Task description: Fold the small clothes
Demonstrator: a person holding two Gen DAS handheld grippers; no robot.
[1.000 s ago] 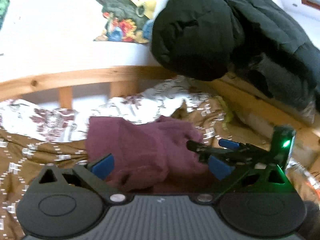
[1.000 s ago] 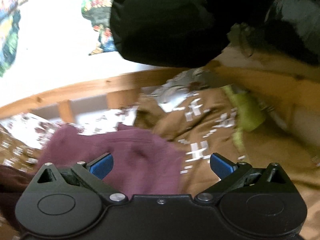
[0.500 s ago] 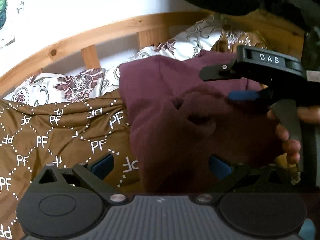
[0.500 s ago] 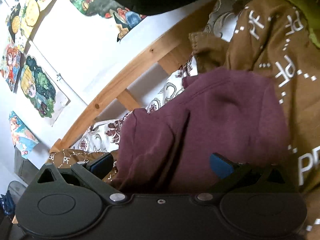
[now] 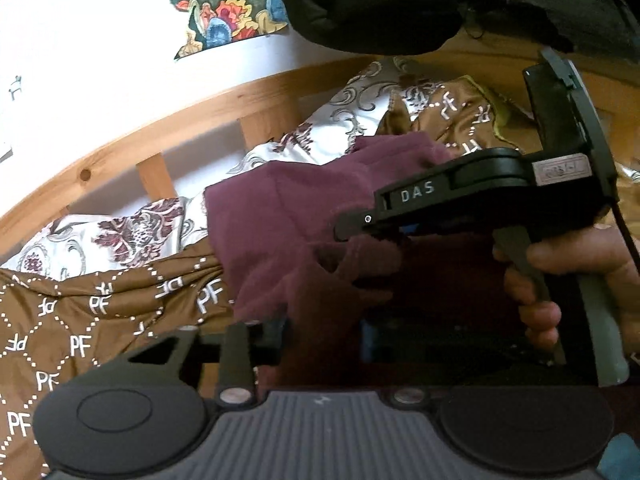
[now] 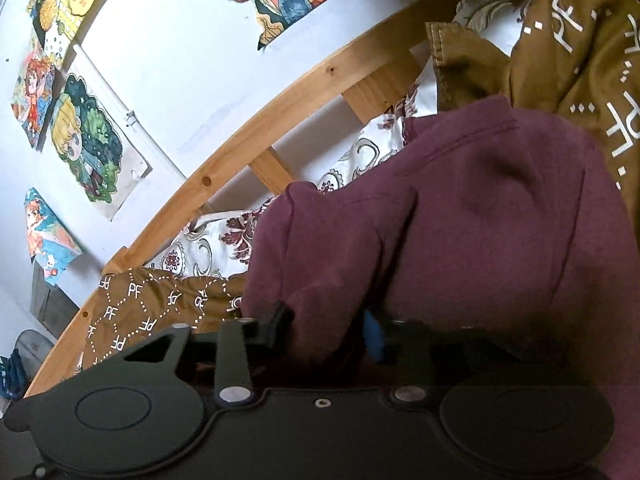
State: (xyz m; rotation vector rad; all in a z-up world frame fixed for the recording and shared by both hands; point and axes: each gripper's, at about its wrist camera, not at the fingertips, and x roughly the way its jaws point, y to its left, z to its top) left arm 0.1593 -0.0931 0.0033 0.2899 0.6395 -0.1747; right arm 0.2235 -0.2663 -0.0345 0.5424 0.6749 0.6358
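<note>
A maroon garment (image 5: 296,220) lies bunched on a brown "PF" bedspread (image 5: 100,304); it also fills the right wrist view (image 6: 480,220). My left gripper (image 5: 320,332) is shut on a fold of the maroon garment at its near edge. My right gripper (image 6: 332,332) is shut on the garment's near edge too; its blue pad (image 6: 374,336) shows against the cloth. In the left wrist view the right gripper's black body marked DAS (image 5: 460,200), held by a hand (image 5: 560,276), sits over the garment close to the right of my left gripper.
A wooden bed rail (image 5: 168,120) runs behind the bedding, with a white floral sheet (image 5: 132,232) under it. A black puffy jacket (image 5: 372,4) hangs at the top. Drawings (image 6: 88,140) are stuck on the white wall.
Both grippers have closed from open onto the maroon garment's near edge. The right gripper has stayed close beside my left one.
</note>
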